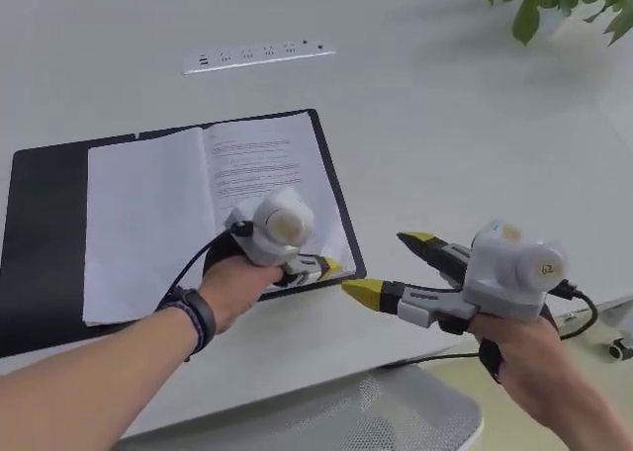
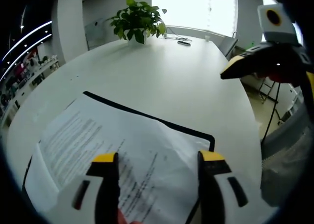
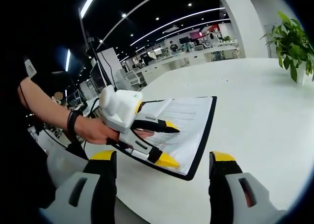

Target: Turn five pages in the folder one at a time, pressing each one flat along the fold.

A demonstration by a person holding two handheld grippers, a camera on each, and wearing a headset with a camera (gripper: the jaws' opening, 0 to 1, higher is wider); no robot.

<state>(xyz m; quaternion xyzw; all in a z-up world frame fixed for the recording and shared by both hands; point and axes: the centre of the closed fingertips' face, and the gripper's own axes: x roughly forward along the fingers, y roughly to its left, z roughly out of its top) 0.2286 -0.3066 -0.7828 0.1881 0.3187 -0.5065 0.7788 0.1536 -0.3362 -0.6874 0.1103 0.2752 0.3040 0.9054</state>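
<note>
A black folder [image 1: 45,199] lies open on the white table, with a blank white page [image 1: 138,224] on its left side and a printed page [image 1: 267,169] on its right. My left gripper [image 1: 318,268] hovers open over the printed page's near right corner [image 2: 162,150]. The folder's black edge [image 2: 147,117] shows beyond the jaws. My right gripper [image 1: 386,268] is open over bare table just right of the folder, holding nothing; the folder [image 3: 201,130] and the left gripper [image 3: 167,145] lie ahead of its jaws. In the left gripper view the right gripper [image 2: 245,64] enters from the right.
A white power strip [image 1: 259,53] lies on the table beyond the folder. A potted plant [image 1: 564,1] stands at the far right corner. The table's near edge runs below my hands, with a grey mesh chair [image 1: 326,416] under it.
</note>
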